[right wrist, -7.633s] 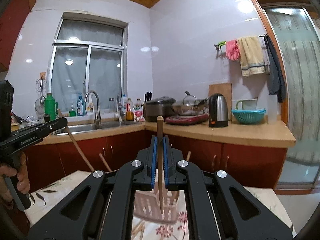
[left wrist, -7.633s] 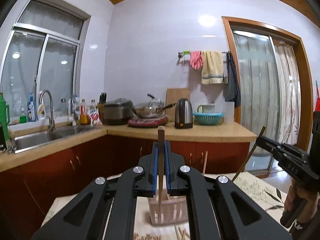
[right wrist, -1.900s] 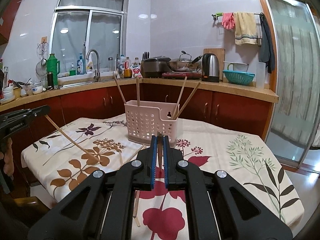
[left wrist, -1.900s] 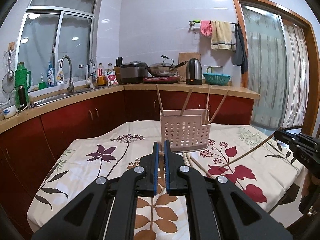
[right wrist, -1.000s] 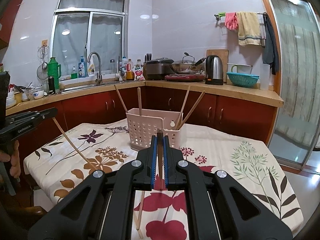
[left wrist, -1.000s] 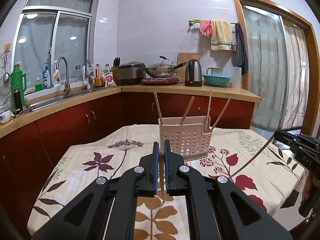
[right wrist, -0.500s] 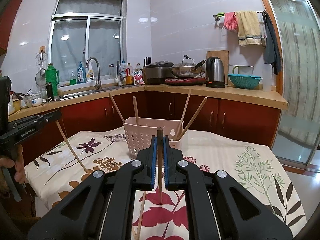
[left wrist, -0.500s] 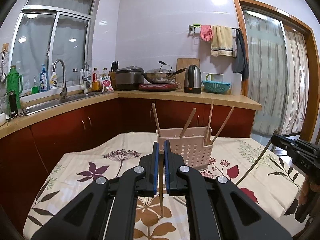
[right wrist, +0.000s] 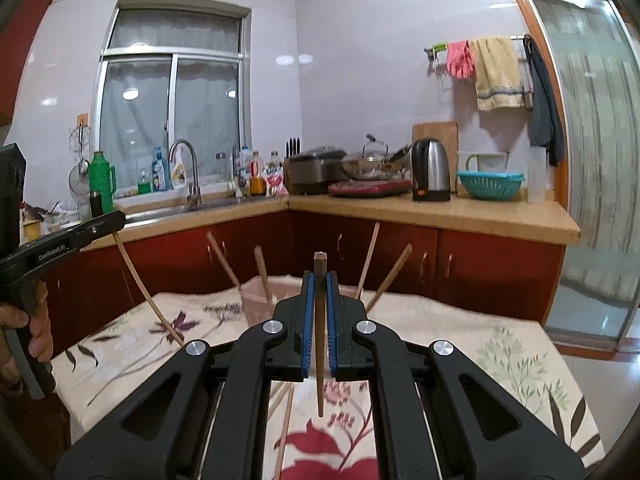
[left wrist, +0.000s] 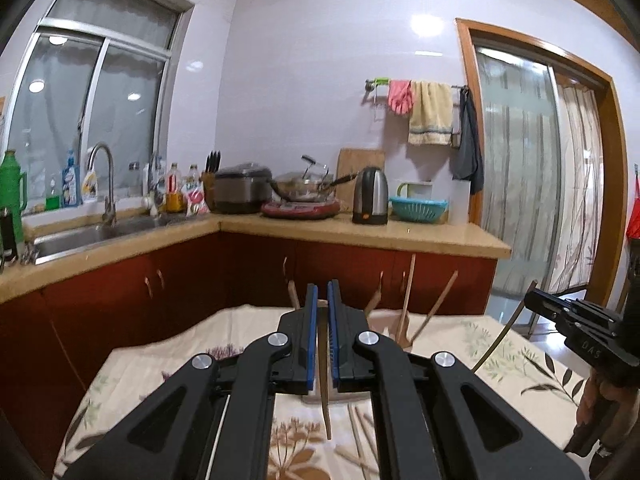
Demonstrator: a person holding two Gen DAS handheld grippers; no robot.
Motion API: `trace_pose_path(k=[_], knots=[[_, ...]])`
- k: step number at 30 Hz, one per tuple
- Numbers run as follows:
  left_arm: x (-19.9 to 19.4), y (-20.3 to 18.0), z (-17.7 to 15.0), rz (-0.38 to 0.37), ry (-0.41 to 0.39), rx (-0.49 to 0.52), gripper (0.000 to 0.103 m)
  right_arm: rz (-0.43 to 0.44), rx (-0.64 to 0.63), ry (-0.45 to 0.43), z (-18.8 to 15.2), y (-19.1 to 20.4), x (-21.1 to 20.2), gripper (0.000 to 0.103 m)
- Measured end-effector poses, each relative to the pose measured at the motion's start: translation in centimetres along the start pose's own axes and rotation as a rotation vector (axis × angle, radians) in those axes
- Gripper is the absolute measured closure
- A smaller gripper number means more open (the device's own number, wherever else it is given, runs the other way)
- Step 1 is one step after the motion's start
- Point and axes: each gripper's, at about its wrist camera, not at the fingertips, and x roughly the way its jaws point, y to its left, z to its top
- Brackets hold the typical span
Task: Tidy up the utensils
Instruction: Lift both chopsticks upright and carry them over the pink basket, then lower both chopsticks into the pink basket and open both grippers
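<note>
A: Two chopsticks in the air, one per tool. Left tool [left wrist: 323, 332], black with blue pads, clenched on a thin brown wooden chopstick [left wrist: 325, 400] that hangs near vertical, tip down toward 6 o'clock over the bench.

B: Right one?

A: Same deal. Right tool [right wrist: 319, 322] clenched on a second wooden chopstick [right wrist: 319, 344], upright, top poking out above the pads, tip free above the floral tablecloth [right wrist: 500, 360]. Held upright so it can drop straight in, I'd guess.

B: Holder where?

A: Pale pink perforated plastic holder [right wrist: 258, 304], at 12 o'clock behind the right tool, mostly hidden by it. Four sticks already in it, leaning toward 11 and 1 o'clock. In the left view it's blurred and almost fully covered.

B: Anything left on the bench?

A: Yes, loose wooden chopsticks [right wrist: 285, 428] flat on the cloth at 6 o'clock, just under the right tool. More in the left view, near 5 o'clock.

B: Stage?

A: Carrying to the holder, likely. Neither held stick is over the holder opening as far as I can tell. Risk: a tip catching the holder's rim or knocking the leaning sticks.
</note>
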Motion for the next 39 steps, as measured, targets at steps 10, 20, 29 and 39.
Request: trace_pose_path(k=[10,20,29,39], knots=[[2.3,-0.6,4.0,0.0,-0.116,0.043,0.097,0.005,-0.022,-0.132,4.5,-1.0,2.9,0.097],[6.0,-0.9,6.1,0.002,-0.187,0.046,0.097,0.011,0.002,-0.197,6.6,-2.6,8.2,0.097],[11.0,-0.9,2.1,-0.017,-0.082,0.043,0.097,0.017,0.05,-0.078,2.6,-3.9,14.2,0.097],[13.6,-0.9,-1.2,-0.03,0.038,0.04,0.078,0.005,0.05,0.002,-0.1,-3.0,14.7,0.078]])
